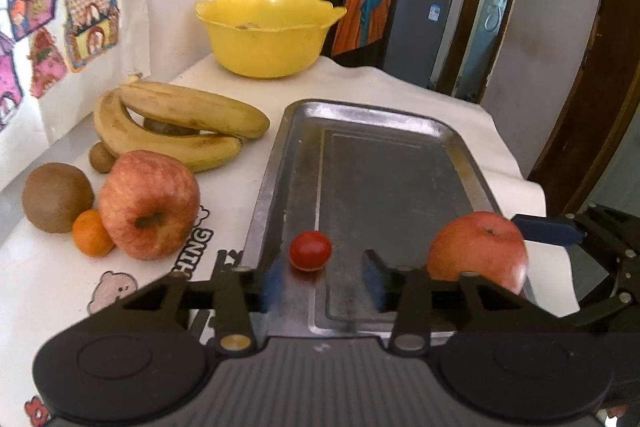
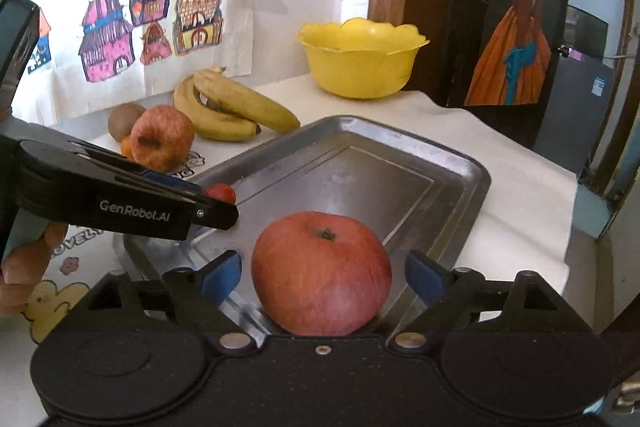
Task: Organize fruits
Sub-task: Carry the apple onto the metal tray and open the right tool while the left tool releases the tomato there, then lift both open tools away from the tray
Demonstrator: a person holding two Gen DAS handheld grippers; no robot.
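So the big thing: the red apple [image 2: 323, 273] sits on the near corner of the metal tray [image 2: 452, 163], right between the two blue pads of the right gripper [image 2: 323, 277]. The jaws are wide open, w/ a gap on each side, so nothing is held. The apple is round, stem up, so no long side to line up with. The right gripper is by far the nearer one to it. The left gripper [image 1: 322, 277] is open too and holds nothing; a small red tomato [image 1: 311, 250] lies on the tray just ahead of it, about in the middle btw. its tips. My guess: either jaw could just close on its fruit, or both just let go & the fruits are already in place; can't tell which. Off the tray, on the white cloth [image 1: 248, 87] to the left, wait a 2nd apple [image 1: 149, 205], a little orange [image 1: 92, 233] touching it, a big kiwi [image 1: 57, 197], a small kiwi [image 1: 102, 157] and two bananas [image 1: 184, 125] w/ sth dark tucked under them. A yellow bowl [image 1: 268, 35] stands at the far end, well apart. The rest of the tray is bare, so nothing blocks the way there. The two grippers are close to each other, so they could bump.
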